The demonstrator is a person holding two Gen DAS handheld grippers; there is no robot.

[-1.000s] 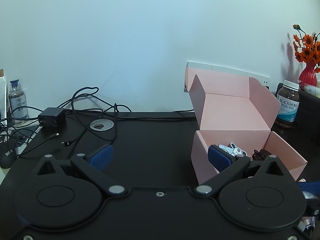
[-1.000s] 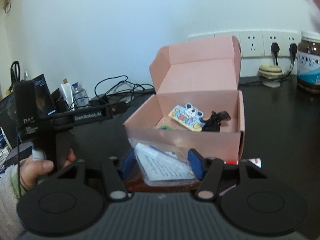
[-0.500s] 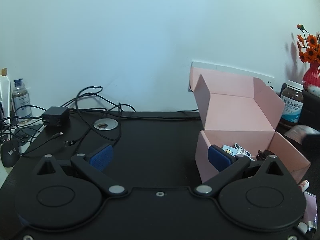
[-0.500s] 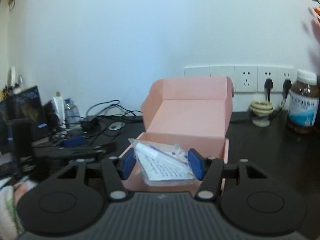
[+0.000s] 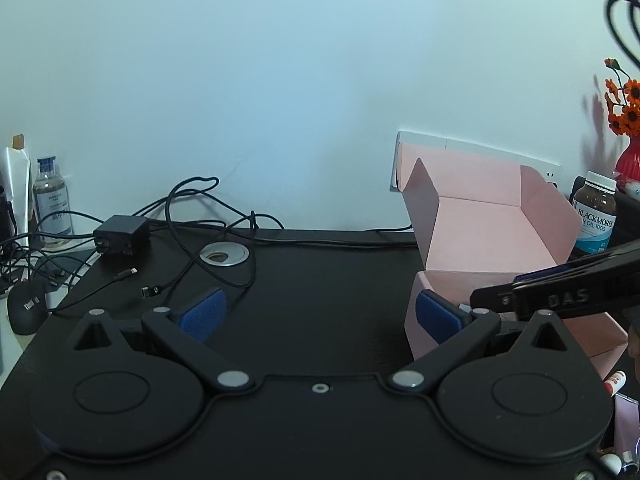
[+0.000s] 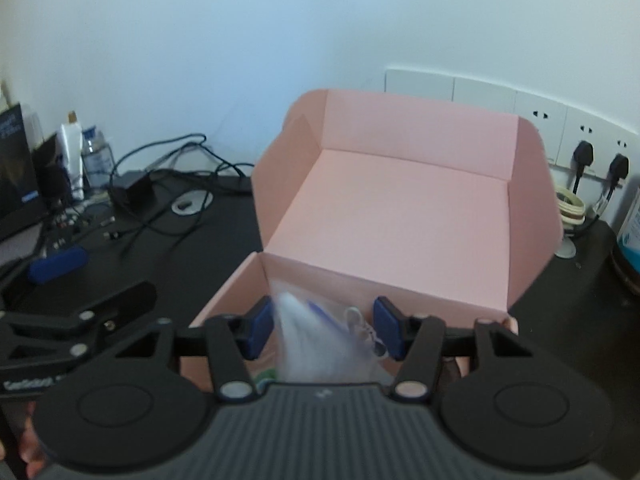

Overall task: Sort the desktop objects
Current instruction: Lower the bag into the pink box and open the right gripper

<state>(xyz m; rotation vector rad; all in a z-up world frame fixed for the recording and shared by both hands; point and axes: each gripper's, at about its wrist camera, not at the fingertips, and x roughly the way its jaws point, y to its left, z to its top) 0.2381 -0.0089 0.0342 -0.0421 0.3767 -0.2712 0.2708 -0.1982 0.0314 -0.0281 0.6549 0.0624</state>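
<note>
Right wrist view looked down into the open pink box (image 6: 384, 216), whose lid stood up toward the wall sockets (image 6: 560, 136). The right gripper (image 6: 324, 330) hung over the box's near wall, its blue pads closed against a clear plastic bag (image 6: 316, 344) holding white contents; the bag was blurred and sat above the box interior. The left gripper (image 5: 320, 312) stood wide open with nothing between its pads, above the black desk (image 5: 320, 272) just beside the box's left wall. Near the desk's back left corner lay a black power adapter (image 5: 122, 232) among loose cables (image 5: 192, 208). A brown supplement bottle (image 5: 596, 216) stood at the desk's back right, beside the box.
</note>
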